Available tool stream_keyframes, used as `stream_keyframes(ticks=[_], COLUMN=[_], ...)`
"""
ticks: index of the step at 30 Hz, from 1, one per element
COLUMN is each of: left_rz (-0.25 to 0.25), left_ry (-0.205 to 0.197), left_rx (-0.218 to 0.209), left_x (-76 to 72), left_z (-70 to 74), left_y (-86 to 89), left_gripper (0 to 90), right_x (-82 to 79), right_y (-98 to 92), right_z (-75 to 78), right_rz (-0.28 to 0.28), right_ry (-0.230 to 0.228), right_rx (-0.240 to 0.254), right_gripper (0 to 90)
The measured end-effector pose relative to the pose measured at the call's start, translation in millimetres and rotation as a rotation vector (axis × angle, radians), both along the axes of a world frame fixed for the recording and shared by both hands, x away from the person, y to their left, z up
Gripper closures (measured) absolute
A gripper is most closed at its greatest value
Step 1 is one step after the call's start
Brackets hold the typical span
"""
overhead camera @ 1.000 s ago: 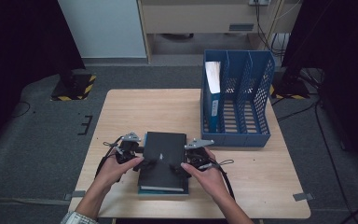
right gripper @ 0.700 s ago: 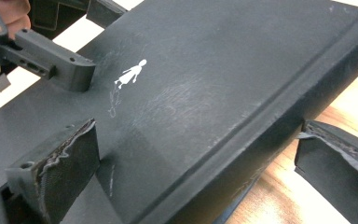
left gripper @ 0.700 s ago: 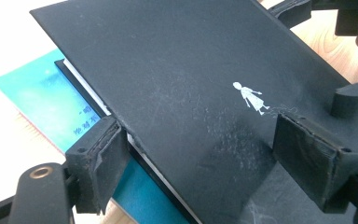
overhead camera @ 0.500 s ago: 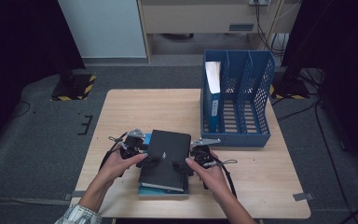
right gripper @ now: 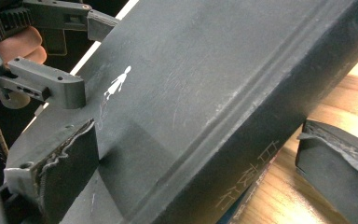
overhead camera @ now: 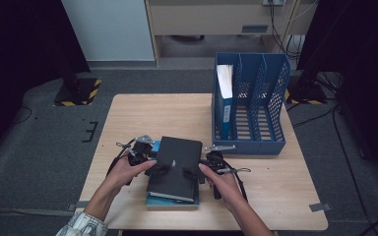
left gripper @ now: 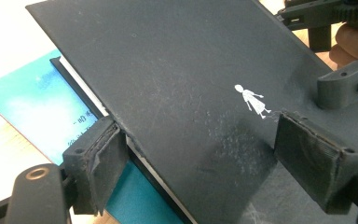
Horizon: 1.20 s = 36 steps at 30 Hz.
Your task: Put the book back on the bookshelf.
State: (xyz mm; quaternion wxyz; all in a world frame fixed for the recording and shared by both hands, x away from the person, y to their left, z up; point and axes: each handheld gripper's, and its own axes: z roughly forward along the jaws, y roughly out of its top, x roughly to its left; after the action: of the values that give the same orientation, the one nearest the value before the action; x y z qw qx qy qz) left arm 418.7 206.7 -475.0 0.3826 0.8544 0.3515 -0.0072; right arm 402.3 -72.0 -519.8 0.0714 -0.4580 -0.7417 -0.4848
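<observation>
Wooden table, grey floor around it, dark room beyond. On the near half lies a black book, stacked on a teal book, with both grippers at its sides. The left gripper has one jaw under the black cover's edge and one on top – apparently clamped on it, the edge raised off the teal book. The right gripper has just been opening: its jaws straddle the spine side, one pad on the cover, the other standing clear over bare wood, so it holds nothing.

With only one side pinched, the black book could pivot or slide out as it lifts – or the cover alone may come up and the pages sag.

Farther back on the right stands a blue file rack; its leftmost slot holds a blue-and-white book, the other slots look empty.
</observation>
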Motion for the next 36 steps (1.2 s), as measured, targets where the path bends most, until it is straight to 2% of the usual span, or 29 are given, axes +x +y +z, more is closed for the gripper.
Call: stream_keyframes(ticks=[6,12,14,22,27,31,36], left_rz=[-0.006,-0.003,0.024,0.057,0.080,0.089,0.106], left_ry=[-0.004,-0.011,-0.007,-0.042,-0.074,-0.096,-0.113], left_rx=[-0.012,-0.018,-0.020,-0.053,-0.077,-0.073,-0.090], left_x=[0.9,-0.1,-0.2,-2.0,-3.4,-2.9,-3.6], left_z=[-1.4,-1.1,1.6,14.7,24.4,33.3,42.5], left_y=[0.7,0.8,2.4,20.1,30.2,35.1,43.9], left_gripper=[16.5,16.9,19.9,36.7,43.0,46.7,50.4], right_x=[5.0,6.3,7.8,12.9,16.9,20.1,21.7], right_y=[1.1,1.9,3.4,11.3,17.3,22.3,27.3], right_z=[-4.9,-2.3,2.2,24.0,41.9,57.1,74.4], right_rz=[0.014,0.023,0.032,0.038,0.043,0.046,0.047], right_ry=[0.028,0.029,0.032,-0.050,-0.106,-0.154,-0.214], right_rx=[0.041,0.025,-0.001,-0.051,-0.086,-0.118,-0.133], right_gripper=[0.0,0.3,0.6,6.2,10.7,13.8,18.9])
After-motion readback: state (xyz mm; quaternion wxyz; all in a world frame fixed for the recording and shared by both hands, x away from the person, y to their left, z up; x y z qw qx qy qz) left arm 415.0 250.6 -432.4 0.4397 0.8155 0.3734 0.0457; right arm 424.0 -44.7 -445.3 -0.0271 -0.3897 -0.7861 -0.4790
